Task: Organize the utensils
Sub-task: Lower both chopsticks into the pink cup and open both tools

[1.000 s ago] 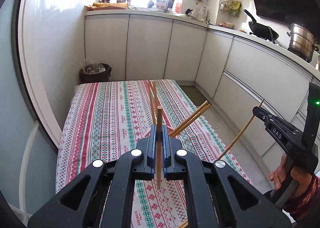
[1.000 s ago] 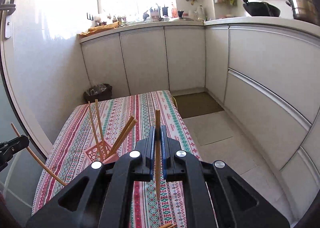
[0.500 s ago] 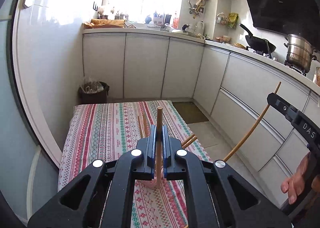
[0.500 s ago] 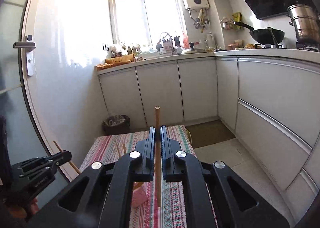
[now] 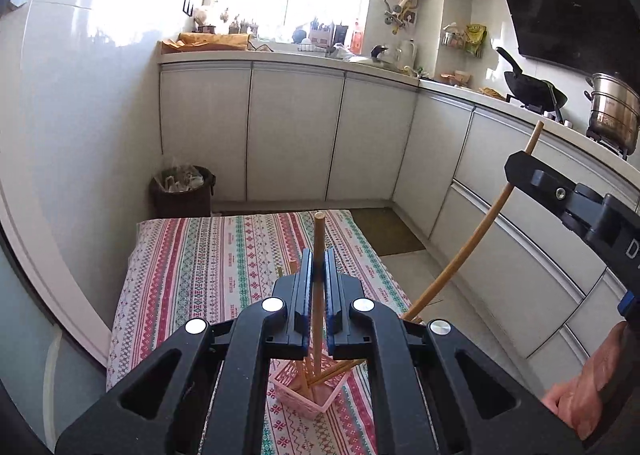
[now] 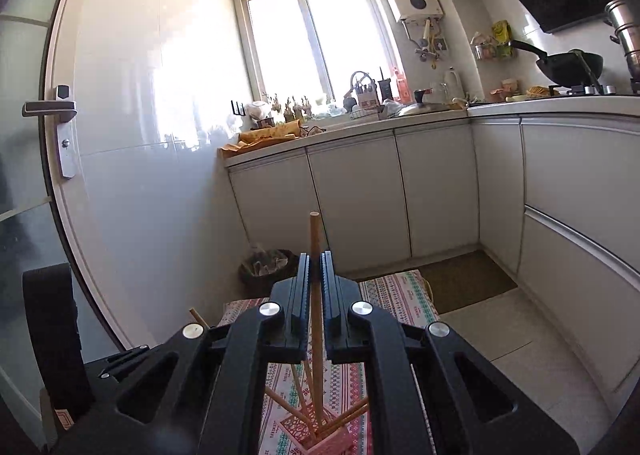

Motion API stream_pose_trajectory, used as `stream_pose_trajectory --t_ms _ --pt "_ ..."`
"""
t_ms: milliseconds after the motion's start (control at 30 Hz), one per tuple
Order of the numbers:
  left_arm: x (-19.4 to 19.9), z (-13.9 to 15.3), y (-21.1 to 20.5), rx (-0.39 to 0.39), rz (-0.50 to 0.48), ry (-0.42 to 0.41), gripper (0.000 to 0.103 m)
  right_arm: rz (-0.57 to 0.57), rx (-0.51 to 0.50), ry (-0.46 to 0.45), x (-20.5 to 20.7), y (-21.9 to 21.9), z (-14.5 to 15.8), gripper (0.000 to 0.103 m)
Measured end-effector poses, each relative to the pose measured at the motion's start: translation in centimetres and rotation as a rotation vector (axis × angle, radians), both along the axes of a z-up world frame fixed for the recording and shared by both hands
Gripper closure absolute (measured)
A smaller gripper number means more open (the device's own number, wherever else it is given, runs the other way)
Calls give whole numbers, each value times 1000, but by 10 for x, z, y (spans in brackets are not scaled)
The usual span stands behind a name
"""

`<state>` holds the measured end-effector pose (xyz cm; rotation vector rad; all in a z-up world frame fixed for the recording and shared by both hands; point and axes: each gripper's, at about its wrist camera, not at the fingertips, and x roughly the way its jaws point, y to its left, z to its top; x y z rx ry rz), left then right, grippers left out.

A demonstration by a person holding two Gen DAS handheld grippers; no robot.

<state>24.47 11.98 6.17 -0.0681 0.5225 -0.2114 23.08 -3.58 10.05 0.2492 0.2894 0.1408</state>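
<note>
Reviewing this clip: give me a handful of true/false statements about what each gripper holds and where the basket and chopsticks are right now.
1. The left gripper is shut on a chopstick. True.
2. The right gripper is open, holding nothing. False: it clamps a chopstick.
3. The pink basket already holds several chopsticks. True.
4. The basket sits on the kitchen counter. False: it stands on the striped tablecloth.
5. A steel pot stands on the stove. True.

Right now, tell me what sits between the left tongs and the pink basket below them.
Only open air. In the left wrist view, the left tongs hold a chopstick above the pink basket.
</note>
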Motion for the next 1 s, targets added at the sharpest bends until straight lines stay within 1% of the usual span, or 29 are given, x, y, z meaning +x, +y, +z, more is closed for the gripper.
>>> stream_pose_trajectory --t_ms 67,133,167,233,267,400,500,533,633,733,800,900,933,1000 --pt "8 -11 1 -2 -12 27 99 5 -3 14 9 4 -12 97" --pt "16 -25 2 -13 -50 79 96 8 -3 34 18 7 -23 97" --pt "17 -29 4 -24 -56 86 96 9 -6 44 21 8 -28 97" --pt "13 -32 14 -84 -66 73 88 11 -7 59 27 11 -37 97" --pt "10 -29 21 -121 -61 59 87 11 -11 64 30 13 -40 97" --pt "-4 -10 38 -215 -61 -15 81 12 -24 78 38 18 -49 97" --pt "-14 5 48 -234 -33 -68 79 18 -23 93 43 23 -53 97" --pt "-16 9 51 -245 -29 -75 77 20 -24 97 43 25 -55 97" --pt "-21 16 62 -258 -3 -94 76 28 -25 108 44 32 -57 97" --pt "-22 15 69 -261 14 -82 76 34 -27 119 45 37 -60 97" --pt "-22 12 71 -262 20 -70 76 40 -38 141 48 40 -63 97" --pt "-24 7 75 -265 25 -53 76 21 -53 165 49 42 -68 97" --pt "-25 6 77 -266 29 -51 76 14 -57 174 49 42 -68 95" --pt "-26 7 79 -269 33 -48 76 1 -63 175 47 40 -66 87"
